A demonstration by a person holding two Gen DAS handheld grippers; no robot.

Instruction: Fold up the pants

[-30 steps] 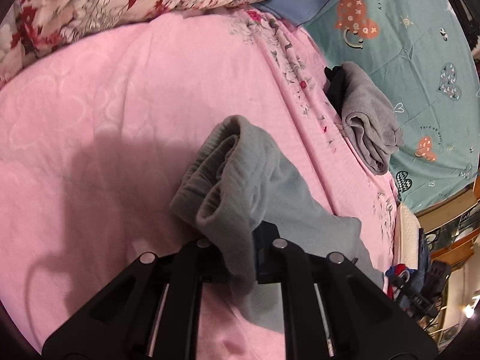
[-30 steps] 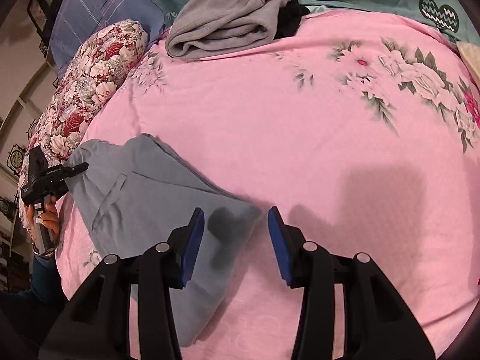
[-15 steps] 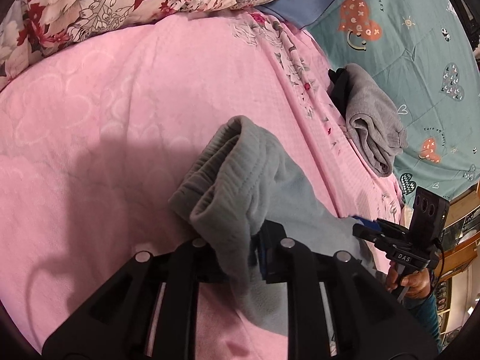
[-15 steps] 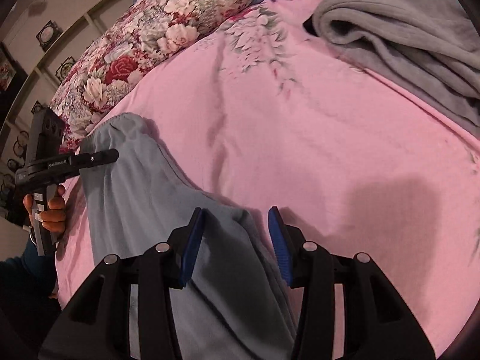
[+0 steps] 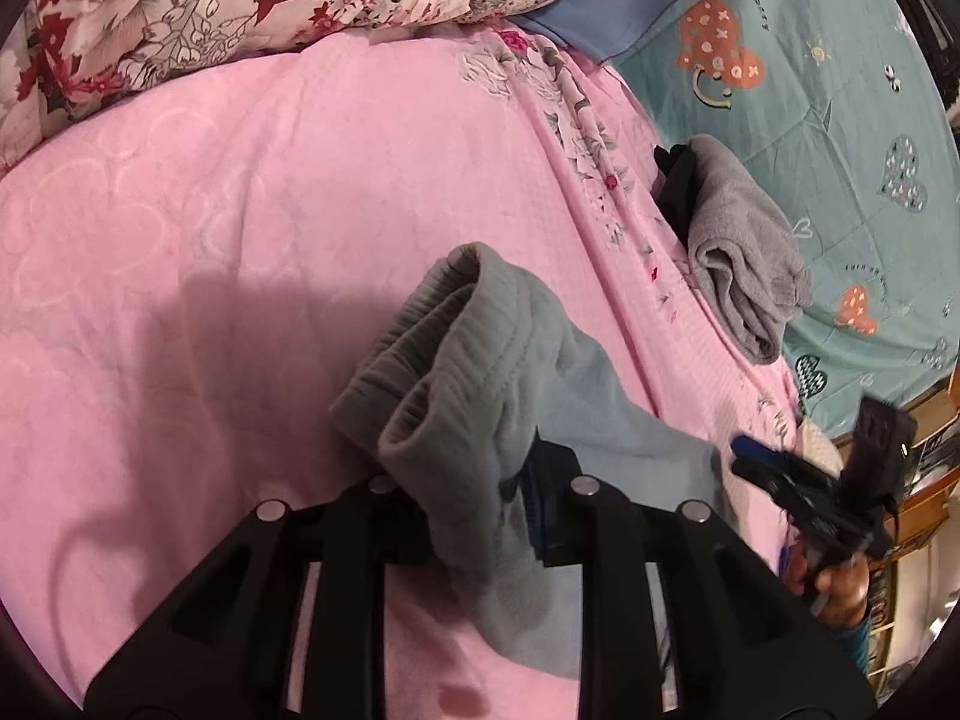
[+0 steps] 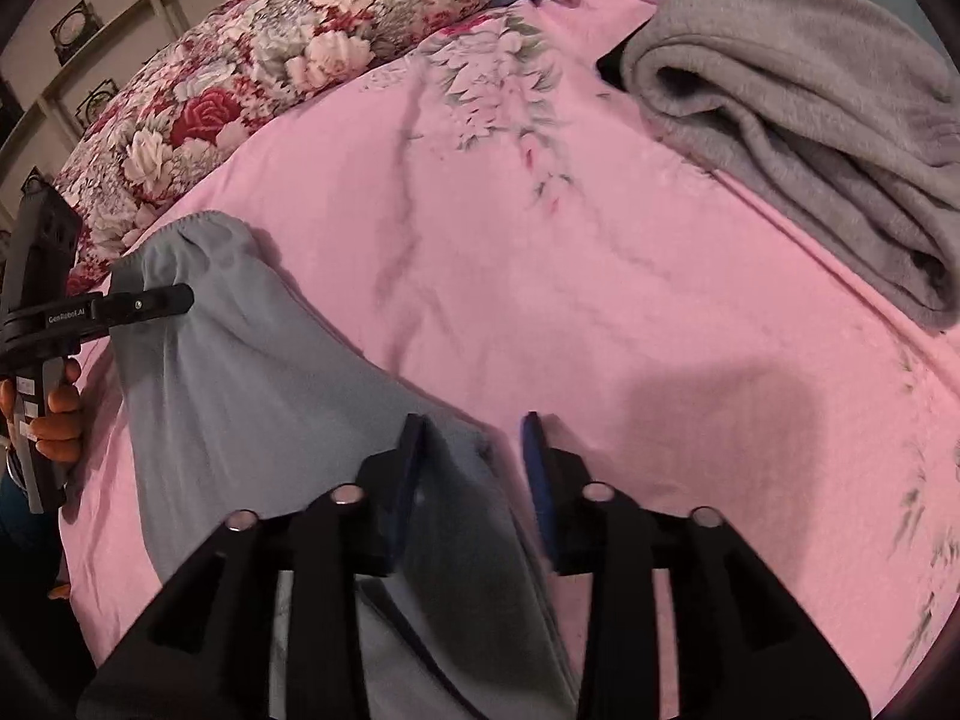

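Grey-blue pants (image 5: 480, 360) lie on a pink bedspread (image 5: 240, 240). My left gripper (image 5: 474, 498) is shut on the pants near the ribbed waistband (image 5: 420, 336), which bunches up above the fingers. In the right wrist view the pants (image 6: 252, 384) stretch from the left gripper (image 6: 120, 306) at the left down to my right gripper (image 6: 474, 462). The right gripper is open, its fingers either side of a pants edge low over the bed. The right gripper also shows in the left wrist view (image 5: 798, 480).
A folded grey fleece garment (image 6: 810, 120) lies at the far right of the bed, also in the left wrist view (image 5: 738, 252), with a black item beside it. A floral pillow (image 6: 270, 60) lies at the back. A teal sheet (image 5: 810, 90) lies beyond.
The right gripper has swung left and dropped closer to the pants, so their edge now sits between its open fingers. The left gripper keeps its hold and has barely moved.
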